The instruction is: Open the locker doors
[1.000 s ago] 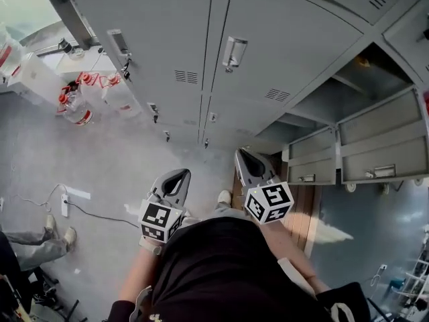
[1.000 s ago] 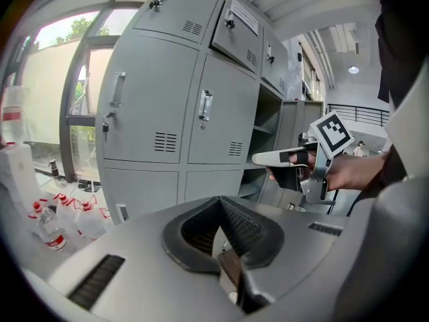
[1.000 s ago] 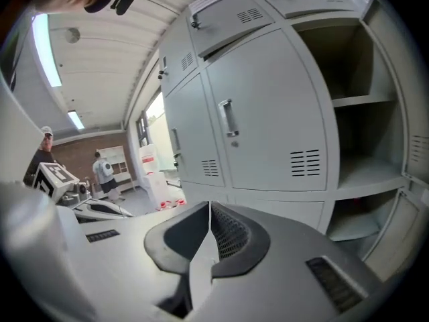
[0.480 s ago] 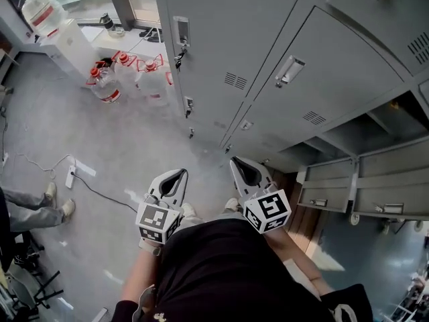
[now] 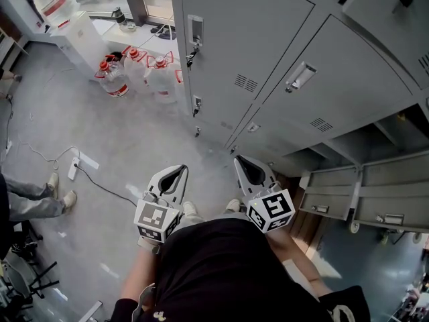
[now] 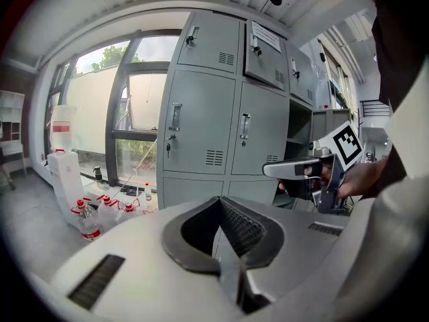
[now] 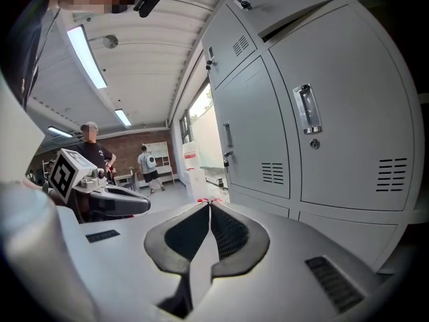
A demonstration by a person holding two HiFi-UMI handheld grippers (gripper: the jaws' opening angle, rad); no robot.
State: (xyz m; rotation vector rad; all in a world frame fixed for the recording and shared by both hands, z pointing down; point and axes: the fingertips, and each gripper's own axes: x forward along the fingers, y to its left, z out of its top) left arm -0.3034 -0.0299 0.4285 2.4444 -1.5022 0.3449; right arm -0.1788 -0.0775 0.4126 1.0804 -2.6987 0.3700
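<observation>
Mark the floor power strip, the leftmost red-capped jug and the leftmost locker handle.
power strip [image 5: 73,169]: head view, its white body.
leftmost jug [image 5: 115,82]: head view, its clear side.
leftmost locker handle [image 5: 195,31]: head view, its metal plate.

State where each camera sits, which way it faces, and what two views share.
Head view: on the person's head, looking steeply down at lockers; torso, left tool, right tool show.
Left gripper view: on the left tool, facing lockers and window; shut jaws, right tool show.
Right gripper view: on the right tool, facing closed doors; shut jaws, left tool show.
Shared: red-capped bottles, in head and left gripper views.
</observation>
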